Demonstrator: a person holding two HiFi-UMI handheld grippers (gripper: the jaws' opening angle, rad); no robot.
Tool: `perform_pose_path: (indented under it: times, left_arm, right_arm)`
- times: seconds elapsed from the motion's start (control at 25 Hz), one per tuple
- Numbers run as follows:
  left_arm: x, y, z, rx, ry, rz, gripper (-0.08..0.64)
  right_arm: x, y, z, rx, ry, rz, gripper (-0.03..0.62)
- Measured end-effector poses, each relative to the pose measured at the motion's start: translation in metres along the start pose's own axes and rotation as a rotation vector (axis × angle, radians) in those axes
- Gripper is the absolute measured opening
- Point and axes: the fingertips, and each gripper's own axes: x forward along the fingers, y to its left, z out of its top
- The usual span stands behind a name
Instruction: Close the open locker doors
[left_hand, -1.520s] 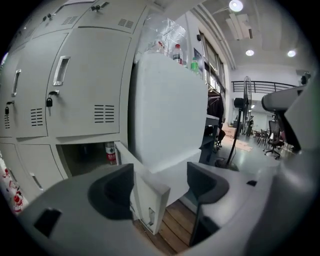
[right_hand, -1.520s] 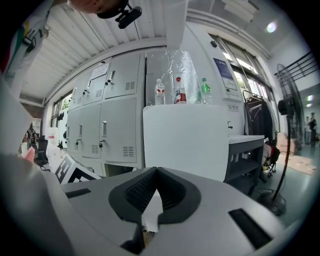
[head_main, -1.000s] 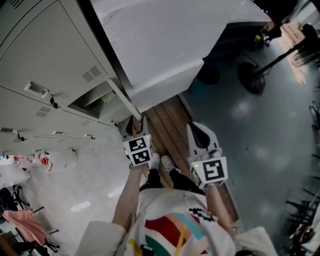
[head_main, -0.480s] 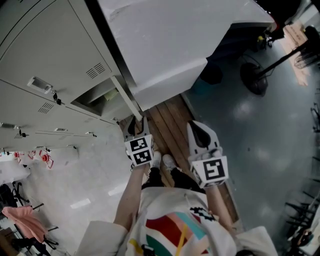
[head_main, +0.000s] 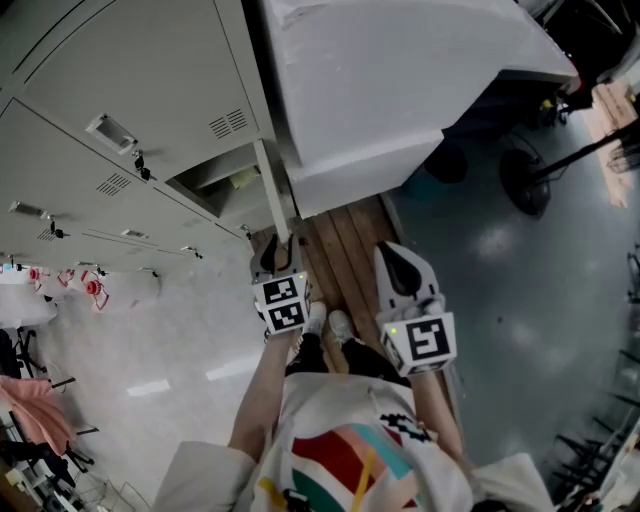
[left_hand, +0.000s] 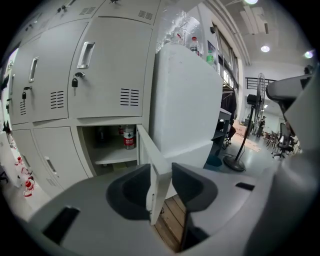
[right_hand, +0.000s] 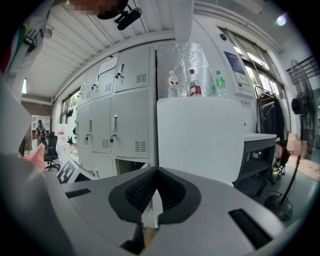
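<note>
Left gripper (left_hand: 161, 186), jaws just closing, pinches the locker door (left_hand: 149, 157) at its free edge, seemingly stiff yet light; right gripper (right_hand: 156, 172) clenched empty.

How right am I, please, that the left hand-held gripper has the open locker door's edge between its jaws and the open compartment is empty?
The compartment is not empty: the left gripper view shows a red-labelled bottle on its shelf. The left hand-held gripper, its jaws having just been closing, does have the edge of the locker door between them.
</note>
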Motion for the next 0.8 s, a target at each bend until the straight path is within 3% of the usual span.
perform_pose_path:
  times: [0.48, 0.8]
  left_arm:
    - [-0.021, 0.080, -0.009, -0.089, 0.006, 0.162, 0.094]
    - [-0.022, 0.113, -0.008, -0.103, 0.002, 0.195, 0.097]
  right_arm:
    - [0.029, 0.048, 0.010, -0.056, -0.006, 0.126, 0.005]
    - [0.044, 0.072, 0.016, -0.080, -0.005, 0.166, 0.005]
